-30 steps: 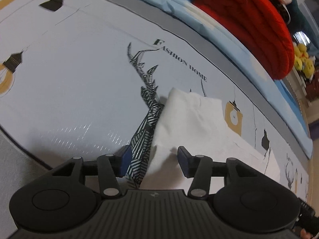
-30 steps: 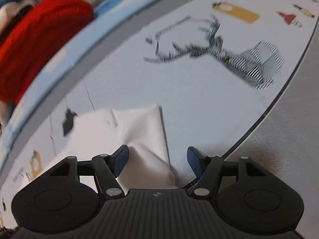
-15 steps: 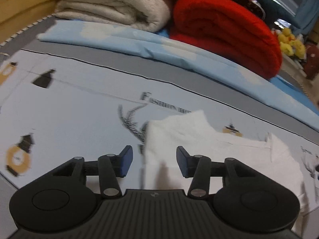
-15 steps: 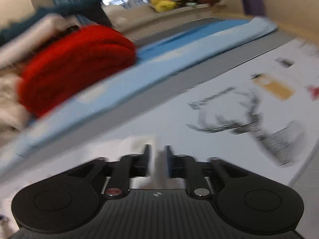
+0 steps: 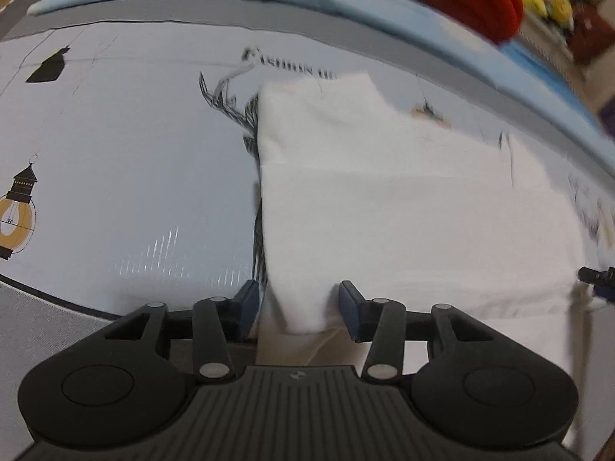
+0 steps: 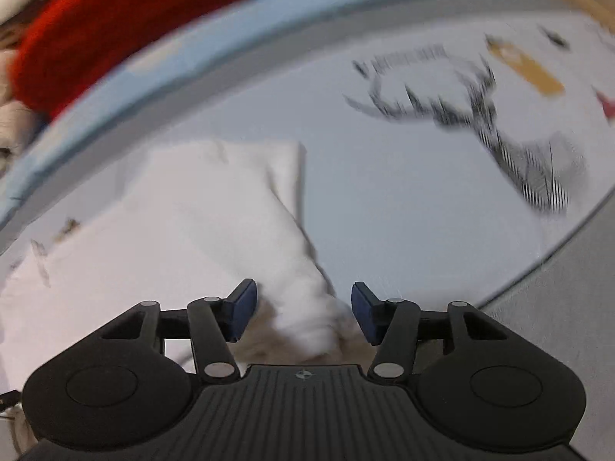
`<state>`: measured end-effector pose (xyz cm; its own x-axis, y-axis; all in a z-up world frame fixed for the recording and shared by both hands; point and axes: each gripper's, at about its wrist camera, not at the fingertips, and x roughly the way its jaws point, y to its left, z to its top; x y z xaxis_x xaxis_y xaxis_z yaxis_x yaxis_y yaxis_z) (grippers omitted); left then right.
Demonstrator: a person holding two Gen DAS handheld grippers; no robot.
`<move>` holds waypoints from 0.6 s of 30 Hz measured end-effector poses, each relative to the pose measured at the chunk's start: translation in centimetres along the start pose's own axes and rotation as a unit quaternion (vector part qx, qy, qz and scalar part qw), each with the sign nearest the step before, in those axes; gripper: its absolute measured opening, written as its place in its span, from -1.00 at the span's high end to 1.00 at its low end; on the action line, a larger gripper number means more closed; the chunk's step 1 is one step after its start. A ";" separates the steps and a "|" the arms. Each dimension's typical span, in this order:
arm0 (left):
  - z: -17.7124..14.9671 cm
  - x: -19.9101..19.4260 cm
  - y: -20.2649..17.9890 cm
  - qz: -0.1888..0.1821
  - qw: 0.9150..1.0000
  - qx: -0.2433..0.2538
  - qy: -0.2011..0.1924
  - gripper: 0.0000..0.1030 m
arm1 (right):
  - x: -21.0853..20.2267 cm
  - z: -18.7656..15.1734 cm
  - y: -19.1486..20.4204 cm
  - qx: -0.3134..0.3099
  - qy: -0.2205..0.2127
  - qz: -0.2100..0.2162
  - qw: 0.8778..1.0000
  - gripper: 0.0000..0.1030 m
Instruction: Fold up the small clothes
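Cloth, white and already doubled over once, is the landmark here: the white garment (image 5: pixel 403 207) lies flat on the printed bedsheet (image 5: pixel 127 161), partly covering its deer drawing (image 5: pixel 230 103), with a fold line across its middle. The left gripper (image 5: pixel 294 305) straddles the garment's near left corner, pads apart and not pressing. The right gripper (image 6: pixel 303 307) straddles the bunched near right corner (image 6: pixel 307 319); its jaws have just been opening, the cloth loose between them. Beyond the garment, past the sheet's grey band, sits a rolled red blanket (image 6: pixel 115 23). Judging by this, one fold is laid and released; further folds and smoothing probably remain.
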<state>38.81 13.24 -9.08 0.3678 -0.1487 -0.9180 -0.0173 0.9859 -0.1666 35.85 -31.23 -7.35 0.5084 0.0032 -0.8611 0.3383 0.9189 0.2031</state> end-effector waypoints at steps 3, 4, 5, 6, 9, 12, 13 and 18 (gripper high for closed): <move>-1.1 -1.2 -0.1 0.024 1.000 0.008 -0.010 0.04 | 0.5 -1.2 -0.8 -0.009 0.042 -0.046 0.998 -0.22; -1.2 -2.6 -0.5 0.037 0.999 0.012 -0.026 0.10 | 0.3 -1.5 -1.6 0.022 0.049 -0.038 0.998 -0.19; -1.3 -4.4 -1.0 0.042 0.997 0.021 -0.057 0.13 | -0.6 -1.6 -1.8 0.038 0.051 -0.040 0.997 -0.05; -1.6 -6.3 -1.4 0.040 0.995 0.029 -0.092 0.13 | -1.9 -1.5 -1.6 0.041 0.040 -0.046 0.997 0.00; -3.0 -12.9 -2.1 0.026 0.982 0.032 -0.182 0.13 | -8.7 -1.3 -0.1 0.015 -0.063 -0.029 0.997 0.03; -5.4 -18.3 -2.4 0.020 0.973 0.029 -0.228 0.12 | -16.0 -2.0 0.4 -0.007 -0.156 0.019 0.988 0.03; -6.8 -20.1 -2.5 0.017 0.971 0.030 -0.238 0.12 | -18.2 -2.5 0.5 -0.014 -0.174 0.034 0.984 0.03; -16.4 -25.6 -1.6 0.007 0.966 0.029 -0.257 0.03 | -26.7 -7.4 -1.9 -0.051 -0.227 0.107 0.967 0.02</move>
<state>14.20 14.23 8.76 0.7813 -0.0922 -0.6173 0.0211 0.9924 -0.1216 15.73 -30.16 11.76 0.8608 0.0455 -0.5069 0.1192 0.9503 0.2877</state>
